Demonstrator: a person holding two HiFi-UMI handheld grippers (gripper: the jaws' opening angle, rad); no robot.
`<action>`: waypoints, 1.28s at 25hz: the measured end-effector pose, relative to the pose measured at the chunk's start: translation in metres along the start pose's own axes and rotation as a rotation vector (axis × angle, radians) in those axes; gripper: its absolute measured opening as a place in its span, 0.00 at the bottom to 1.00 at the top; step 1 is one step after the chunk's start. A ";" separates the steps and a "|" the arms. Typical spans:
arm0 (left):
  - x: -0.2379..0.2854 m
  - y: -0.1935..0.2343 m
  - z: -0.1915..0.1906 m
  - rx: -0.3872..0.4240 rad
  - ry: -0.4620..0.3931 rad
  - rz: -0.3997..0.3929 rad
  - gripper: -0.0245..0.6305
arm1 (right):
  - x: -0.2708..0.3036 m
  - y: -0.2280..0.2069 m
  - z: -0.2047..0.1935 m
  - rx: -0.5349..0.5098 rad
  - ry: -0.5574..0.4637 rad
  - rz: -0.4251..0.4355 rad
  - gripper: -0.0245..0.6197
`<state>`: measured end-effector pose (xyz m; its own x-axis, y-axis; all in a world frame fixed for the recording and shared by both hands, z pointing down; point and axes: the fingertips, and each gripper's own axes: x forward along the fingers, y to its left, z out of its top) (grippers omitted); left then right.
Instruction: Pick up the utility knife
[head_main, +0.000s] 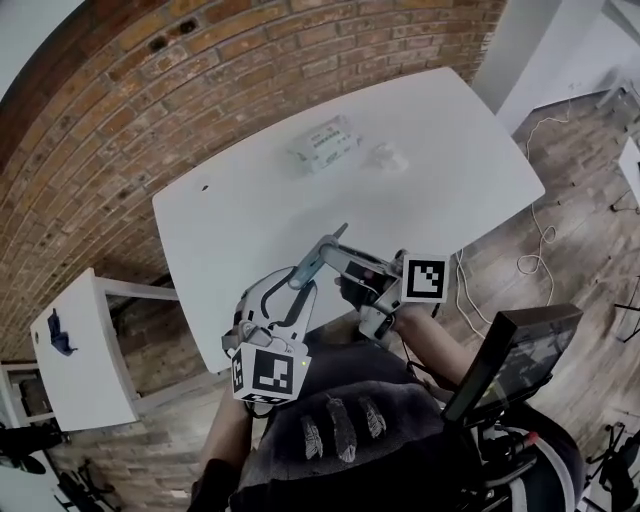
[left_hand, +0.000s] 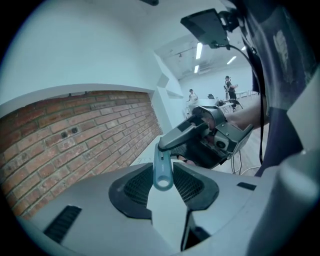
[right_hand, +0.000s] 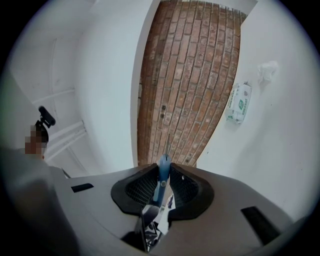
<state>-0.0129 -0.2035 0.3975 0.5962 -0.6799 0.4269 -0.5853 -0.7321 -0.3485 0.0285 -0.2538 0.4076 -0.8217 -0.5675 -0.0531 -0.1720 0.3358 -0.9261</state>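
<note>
My left gripper (left_hand: 163, 186) and right gripper (right_hand: 163, 186) both clamped on the utility knife (head_main: 305, 268); blade (head_main: 342, 232) pointing 1 o'clock

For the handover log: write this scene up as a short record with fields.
surface: white table
utility knife: off the table, carried between both grippers
left gripper: jaws closed on the knife's ring end
right gripper: jaws closed on the knife's body, its front end poking out past them
lying on the table: wipes pack, crumpled tissue
backdrop: brick wall
</note>
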 end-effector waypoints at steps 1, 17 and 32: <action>0.000 0.001 0.000 0.010 0.000 0.017 0.23 | -0.006 -0.004 0.009 0.028 -0.041 -0.009 0.15; -0.046 0.062 -0.022 -0.196 0.017 0.255 0.03 | -0.040 0.023 0.067 -0.088 -0.094 0.131 0.15; -0.104 0.045 -0.073 -0.295 0.190 0.456 0.03 | -0.017 0.008 0.033 -0.027 0.042 0.161 0.15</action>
<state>-0.1412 -0.1624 0.3980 0.1549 -0.8846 0.4398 -0.9047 -0.3059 -0.2966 0.0592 -0.2662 0.3889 -0.8617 -0.4730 -0.1835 -0.0507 0.4402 -0.8965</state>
